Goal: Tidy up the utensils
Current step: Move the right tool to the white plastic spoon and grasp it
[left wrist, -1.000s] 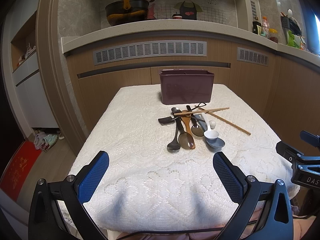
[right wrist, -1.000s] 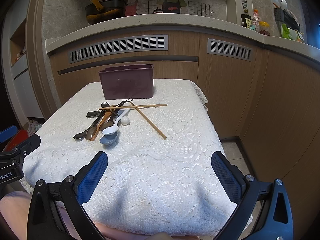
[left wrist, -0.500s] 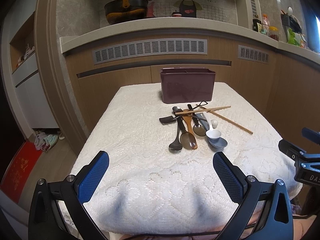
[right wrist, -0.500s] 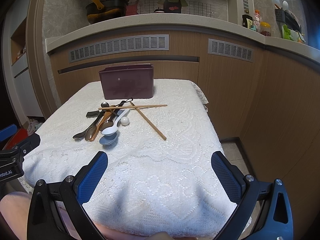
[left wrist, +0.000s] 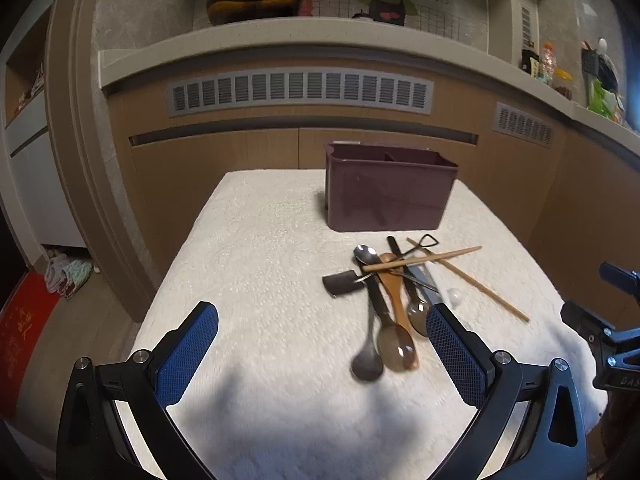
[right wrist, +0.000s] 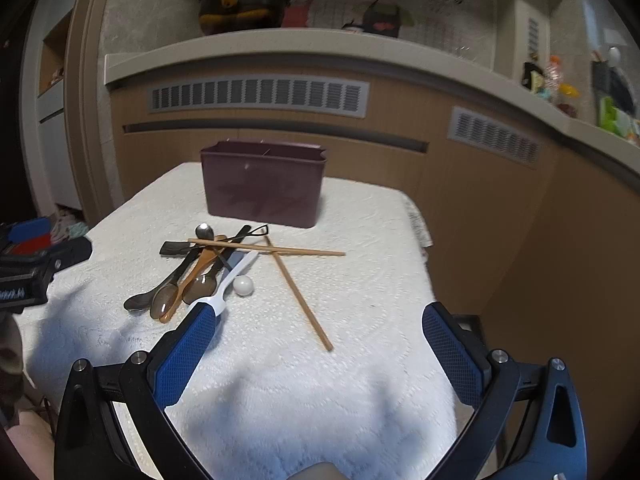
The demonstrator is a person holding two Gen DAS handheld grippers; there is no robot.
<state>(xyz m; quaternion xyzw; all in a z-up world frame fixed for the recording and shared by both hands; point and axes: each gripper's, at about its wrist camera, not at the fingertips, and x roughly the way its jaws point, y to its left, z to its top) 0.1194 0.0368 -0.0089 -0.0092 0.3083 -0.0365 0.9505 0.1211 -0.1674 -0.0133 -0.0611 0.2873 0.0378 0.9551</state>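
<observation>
A pile of utensils lies on the white cloth: a black spoon (left wrist: 367, 354), a brown wooden spoon (left wrist: 394, 320), a metal spoon (left wrist: 366, 255), a black scoop (left wrist: 340, 282), a white spoon (right wrist: 230, 284) and two wooden chopsticks (right wrist: 298, 298) crossing on top. A dark purple divided utensil box (left wrist: 386, 194) stands upright behind the pile. My left gripper (left wrist: 322, 354) is open and empty, over the cloth left of the spoon bowls. My right gripper (right wrist: 320, 354) is open and empty, above the near chopstick's end.
The small table (left wrist: 260, 240) is covered by a white lace cloth (right wrist: 360, 240) and stands against wooden cabinets (left wrist: 220, 168). The floor drops away on both sides. A counter (left wrist: 280, 40) with a pot runs behind.
Both grippers have moved forward and closer to the utensil pile. The utensils and the box have not moved.
</observation>
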